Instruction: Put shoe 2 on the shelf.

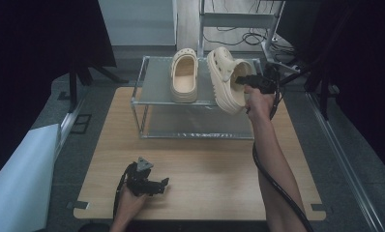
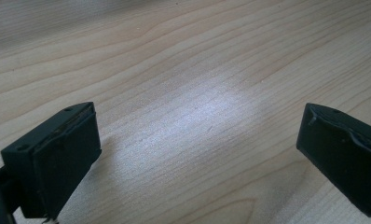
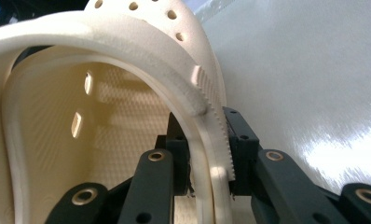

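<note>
High view: The right tool (image 1: 247, 79) has its jaws closed on the side wall of a cream foam clog (image 1: 225, 79), which it holds tilted on edge above the right end of a metal two-tier shoe rack (image 1: 147, 77). The clog is one-piece, with round vent holes across the toe cap, a thick ridged sole and a heel strap. Its long axis runs from the far side toward the person, toe end farthest away, and its opening faces right toward the tool. A second, matching clog (image 1: 184, 76) lies flat on the rack's top shelf just to the left, toe pointing away. The left tool (image 1: 154, 185) rests low on the wooden tabletop (image 1: 205, 159), well apart from the rack.

Left gripper view: The left tool's jaws stand wide apart with nothing but bare tabletop (image 2: 188, 84) between them.

Right gripper view: The right tool (image 3: 210, 161) clamps the clog's (image 3: 141, 60) rim, one pad inside and one outside. The textured footbed is visible to the left.
</note>
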A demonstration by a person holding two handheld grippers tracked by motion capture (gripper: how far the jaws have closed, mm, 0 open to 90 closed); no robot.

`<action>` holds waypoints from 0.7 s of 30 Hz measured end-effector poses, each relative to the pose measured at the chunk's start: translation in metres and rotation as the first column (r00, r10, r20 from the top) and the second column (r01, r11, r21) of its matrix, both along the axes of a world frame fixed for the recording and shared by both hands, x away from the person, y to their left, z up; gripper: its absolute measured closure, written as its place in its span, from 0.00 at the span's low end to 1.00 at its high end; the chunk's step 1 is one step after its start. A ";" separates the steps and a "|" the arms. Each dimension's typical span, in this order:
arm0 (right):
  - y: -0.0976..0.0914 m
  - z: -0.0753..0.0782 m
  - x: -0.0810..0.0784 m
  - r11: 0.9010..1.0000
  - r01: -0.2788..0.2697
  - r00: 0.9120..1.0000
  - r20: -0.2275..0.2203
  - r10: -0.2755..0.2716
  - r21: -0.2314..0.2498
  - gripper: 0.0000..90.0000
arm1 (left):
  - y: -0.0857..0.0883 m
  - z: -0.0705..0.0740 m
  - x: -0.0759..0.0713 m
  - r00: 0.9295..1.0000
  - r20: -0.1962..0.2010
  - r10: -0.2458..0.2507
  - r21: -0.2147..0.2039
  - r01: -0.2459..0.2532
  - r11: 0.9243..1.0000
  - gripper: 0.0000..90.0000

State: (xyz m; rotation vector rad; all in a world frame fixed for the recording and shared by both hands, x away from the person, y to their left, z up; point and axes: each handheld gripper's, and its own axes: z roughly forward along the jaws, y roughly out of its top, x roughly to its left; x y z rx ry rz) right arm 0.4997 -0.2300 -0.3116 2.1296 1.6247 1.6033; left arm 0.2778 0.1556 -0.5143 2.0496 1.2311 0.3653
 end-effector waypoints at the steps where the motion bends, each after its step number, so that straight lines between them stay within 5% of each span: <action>1: 0.001 0.000 0.002 1.000 0.010 1.000 -0.001 -0.010 0.000 0.83 | 0.000 0.000 0.000 1.000 0.000 -0.001 -0.001 0.001 1.000 0.00; 13: 0.020 -0.003 0.028 0.995 0.099 0.995 -0.006 -0.099 -0.028 0.82 | 0.000 -0.001 0.001 1.000 -0.002 -0.003 -0.006 0.003 1.000 0.00; 21: 0.033 -0.005 0.039 0.994 0.097 0.995 0.024 -0.096 -0.051 0.75 | 0.000 -0.001 0.000 1.000 -0.004 -0.005 -0.009 0.005 1.000 0.00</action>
